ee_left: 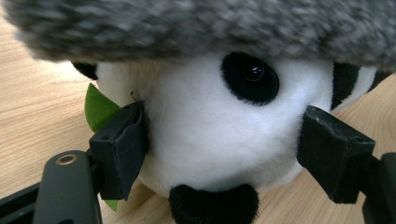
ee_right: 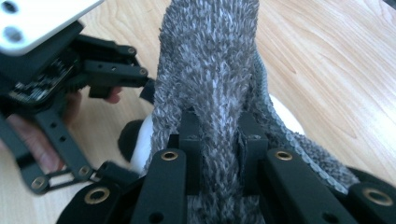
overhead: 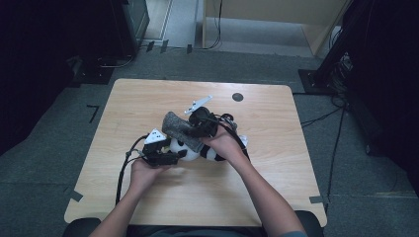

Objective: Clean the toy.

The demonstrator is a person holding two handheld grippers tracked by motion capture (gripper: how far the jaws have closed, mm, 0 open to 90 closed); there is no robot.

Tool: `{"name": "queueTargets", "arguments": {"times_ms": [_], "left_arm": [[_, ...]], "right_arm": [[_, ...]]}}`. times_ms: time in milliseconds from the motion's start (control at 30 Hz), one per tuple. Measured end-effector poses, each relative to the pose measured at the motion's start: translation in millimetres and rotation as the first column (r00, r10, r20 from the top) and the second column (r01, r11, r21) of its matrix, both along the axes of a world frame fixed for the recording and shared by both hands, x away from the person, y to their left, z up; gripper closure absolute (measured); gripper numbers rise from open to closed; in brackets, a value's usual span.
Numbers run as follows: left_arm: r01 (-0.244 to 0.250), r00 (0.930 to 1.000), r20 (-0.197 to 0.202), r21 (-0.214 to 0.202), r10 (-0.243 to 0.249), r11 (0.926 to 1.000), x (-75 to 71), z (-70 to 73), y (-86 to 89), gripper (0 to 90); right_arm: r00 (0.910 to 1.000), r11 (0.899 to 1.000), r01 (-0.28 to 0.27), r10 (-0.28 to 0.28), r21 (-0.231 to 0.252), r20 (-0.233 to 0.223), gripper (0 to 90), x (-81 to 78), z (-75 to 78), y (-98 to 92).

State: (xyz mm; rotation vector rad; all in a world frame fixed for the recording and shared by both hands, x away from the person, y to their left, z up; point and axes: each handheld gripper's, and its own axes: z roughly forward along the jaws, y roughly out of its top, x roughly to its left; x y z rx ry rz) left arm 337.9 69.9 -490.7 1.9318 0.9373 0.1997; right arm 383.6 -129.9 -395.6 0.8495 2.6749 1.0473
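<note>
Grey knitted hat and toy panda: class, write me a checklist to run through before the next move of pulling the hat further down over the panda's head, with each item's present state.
1. Left gripper clamps the toy panda on both sides of its head: ok.
2. Right gripper is shut on a fold of the grey knitted hat: ok.
3. Hat sits on top of the panda's head, above its eye: ok.
4. Hat's opening is spread evenly around the head: cannot tell.
5. Green leaf by the left jaw is free of the pad: cannot tell.
6. Panda rests on the wooden table: ok.
</note>
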Motion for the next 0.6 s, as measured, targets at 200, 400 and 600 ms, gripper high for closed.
{"name": "queueTargets", "arguments": {"times_ms": [200,400,600], "left_arm": [[-0.003,1.0000,-0.007,-0.010,0.003,0.9999,0.8,0.1,0.8,22.6],[-0.001,0.9998,-0.018,-0.016,0.001,0.9999,1.0,0.7,1.6,24.0],[0.004,0.9999,-0.010,-0.009,-0.004,1.0000,0.1,0.1,-0.1,24.9]], "right_arm": [[0.9994,0.999,-0.032,0.032,-0.005,0.011,77.7,-11.0,-2.4,-7.1],[0.9981,0.998,-0.054,0.055,-0.016,0.028,77.9,-28.2,-7.0,-20.8],[0.9956,0.998,-0.063,0.064,-0.015,0.068,78.2,-42.6,-10.5,-34.9]]}}
